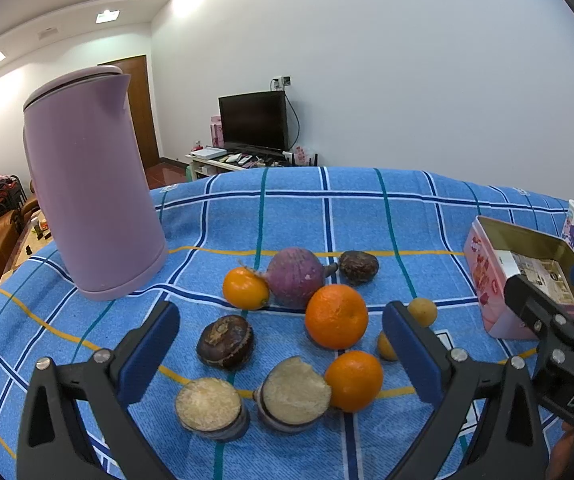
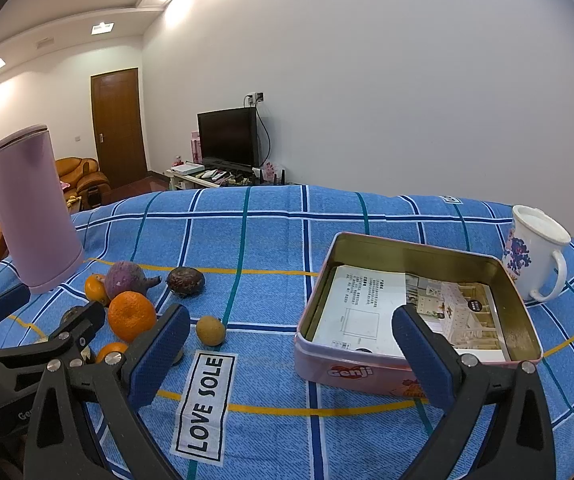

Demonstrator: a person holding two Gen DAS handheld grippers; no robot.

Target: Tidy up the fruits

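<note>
- Left wrist view: a blue checked cloth (image 1: pixel 367 208) is seen covering the table; everything stands on it.
- A lilac kettle (image 1: pixel 87 192) is noted upright toward the far left corner, just beside the fruit cluster; it could be knocked by a wide sweep of the left gripper.
- A pink tin (image 2: pixel 419 312), lid off, sits toward the right edge, with printed paper lying flat inside. It is judged the likely destination; a fruit dropped from height could bounce off the paper and out.
- A white floral mug (image 2: pixel 535 252) stands at the far right corner, just behind the tin; a clipped handle is a risk on approach.
- Left gripper (image 1: pixel 283 356): tongs spread wide, nothing held, hovering over the near fruits.
- Right gripper (image 2: pixel 291 356): tongs spread wide, empty, between cluster and tin.
- Fruits, all outside the tin, left of centre: a purple fruit (image 1: pixel 295 280); a large orange (image 1: pixel 336 316) touching it; two halved pieces (image 1: pixel 247 400), cut faces up, at the near edge; a dark round fruit (image 1: pixel 225 342).
- Smaller oranges (image 1: pixel 354 380) and small yellow-brown fruits (image 1: pixel 423 311) lie close together; round items may roll when a neighbour is lifted.
- Gripper collision is possible, the two being near each other.
</note>
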